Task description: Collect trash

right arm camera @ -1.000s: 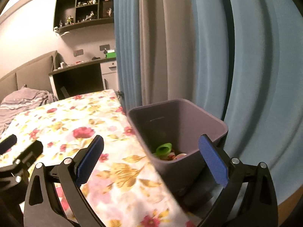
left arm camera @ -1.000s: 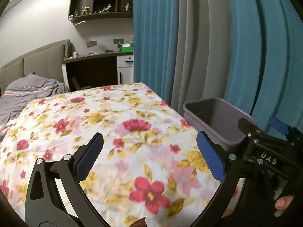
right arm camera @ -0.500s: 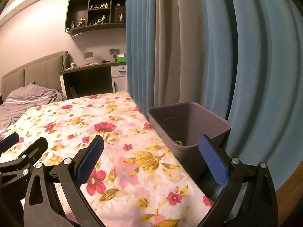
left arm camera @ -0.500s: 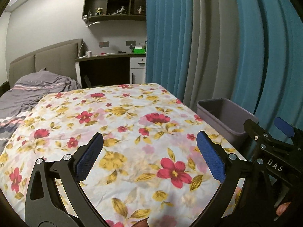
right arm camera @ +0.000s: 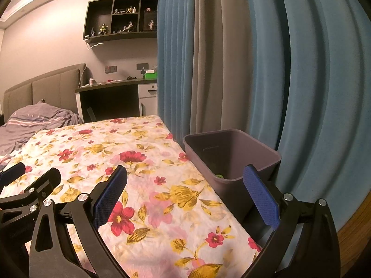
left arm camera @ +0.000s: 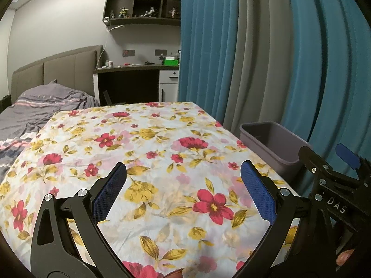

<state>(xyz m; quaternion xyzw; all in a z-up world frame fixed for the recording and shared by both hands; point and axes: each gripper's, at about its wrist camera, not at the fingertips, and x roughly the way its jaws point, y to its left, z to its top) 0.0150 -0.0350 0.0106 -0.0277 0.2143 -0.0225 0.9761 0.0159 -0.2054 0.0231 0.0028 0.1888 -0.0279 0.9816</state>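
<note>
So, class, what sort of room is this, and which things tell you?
Most likely a bedroom: a padded beige headboard, a rumpled grey striped blanket and a dark desk under teal curtains.

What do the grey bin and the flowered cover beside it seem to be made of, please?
Grey bin: probably moulded plastic, matte, with thin smooth walls and a rolled rim. Flowered cover: looks like thin woven fabric, likely cotton or a blend, printed, dull, with fine creases.

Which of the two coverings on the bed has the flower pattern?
The white sheet with red and yellow flowers, spread flat beneath both grippers. The other, a grey blanket with pink stripes, lies crumpled near the headboard.
</note>
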